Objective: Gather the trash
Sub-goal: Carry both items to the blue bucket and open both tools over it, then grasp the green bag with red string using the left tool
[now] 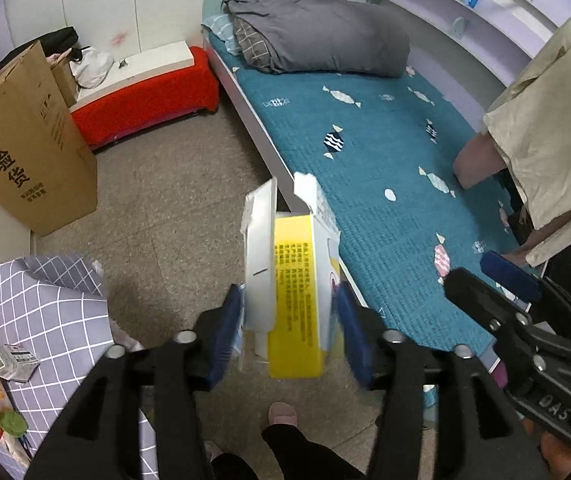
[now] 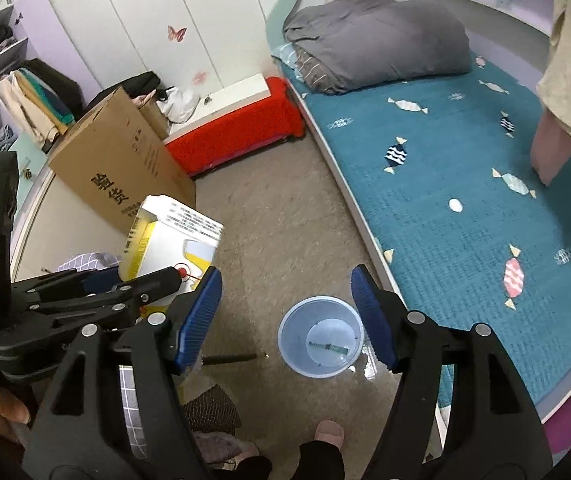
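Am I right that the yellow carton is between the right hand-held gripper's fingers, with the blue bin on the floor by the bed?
Not quite: the left wrist view shows the yellow carton between the fingers of the left hand-held gripper. The blue bin is on the floor by the bed.

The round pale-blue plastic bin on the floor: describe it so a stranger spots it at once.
Start at the bed with the teal candy-print cover. Beside its near edge, on the speckled brown floor, stands the round pale-blue plastic bin. It is the only round, open-topped container there, with one small green-and-white scrap at its bottom; the cardboard box opposite is square and brown.
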Motion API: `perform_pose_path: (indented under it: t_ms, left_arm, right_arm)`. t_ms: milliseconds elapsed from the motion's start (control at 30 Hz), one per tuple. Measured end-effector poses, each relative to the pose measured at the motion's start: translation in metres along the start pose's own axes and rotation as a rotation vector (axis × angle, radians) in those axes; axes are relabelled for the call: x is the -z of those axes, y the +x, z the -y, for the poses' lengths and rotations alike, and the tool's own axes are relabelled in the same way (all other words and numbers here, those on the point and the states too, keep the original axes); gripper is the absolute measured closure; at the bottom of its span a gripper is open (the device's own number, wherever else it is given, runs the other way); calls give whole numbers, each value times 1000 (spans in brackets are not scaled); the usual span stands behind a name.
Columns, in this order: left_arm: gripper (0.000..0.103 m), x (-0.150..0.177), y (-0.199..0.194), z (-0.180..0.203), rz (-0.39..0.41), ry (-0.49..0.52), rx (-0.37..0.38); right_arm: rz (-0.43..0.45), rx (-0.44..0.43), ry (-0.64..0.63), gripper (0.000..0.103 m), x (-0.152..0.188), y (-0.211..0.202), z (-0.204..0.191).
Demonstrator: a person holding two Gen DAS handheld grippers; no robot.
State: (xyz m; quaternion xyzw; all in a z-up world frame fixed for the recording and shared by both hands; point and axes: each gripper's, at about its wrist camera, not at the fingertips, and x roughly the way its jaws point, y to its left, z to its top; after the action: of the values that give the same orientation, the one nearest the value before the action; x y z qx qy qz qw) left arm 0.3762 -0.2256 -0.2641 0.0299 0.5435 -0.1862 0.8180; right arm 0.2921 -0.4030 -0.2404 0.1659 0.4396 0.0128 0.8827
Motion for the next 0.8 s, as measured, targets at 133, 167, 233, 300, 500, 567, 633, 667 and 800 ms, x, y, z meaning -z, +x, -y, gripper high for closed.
perform_pose_path:
  t_ms: [133,167,233,300,500,567,633,667,800]
  left_arm:
    - [24,-1,-2,1,11,-24,-4]
    - [24,0,-4,0,12,-29,-4]
    - [24,4,-11,-2,29,-34,-8]
    - [24,8,-18,-5,43,-40,-17]
    - [24,29,-46,-22,88,-99,-58]
    - [24,36,-56,-28,105,-126,-70]
    - [24,46,-68,-38,122,-159,-91]
    - [24,51,-72,-41,129,-175,-99]
    - [24,71,-95,-64,158,-247,-135]
  right_arm:
    - [0,-1,9,36,0,-3,2]
    - [0,-4,8,36,0,-4,1]
    - [1,-11,2,36,0,-6,-2]
    - [1,-22,-10,36,1,-7,-5]
    - [-2,-74,-63,35,8,-13,-31]
    - [-4,-93,-86,35,10,-15,-40]
    - [-8,-118,-115,35,13,-16,-52]
    - [-10,-130,-124,35,14,-17,-56]
    - [-30,-189,-185,35,22,-18,-84]
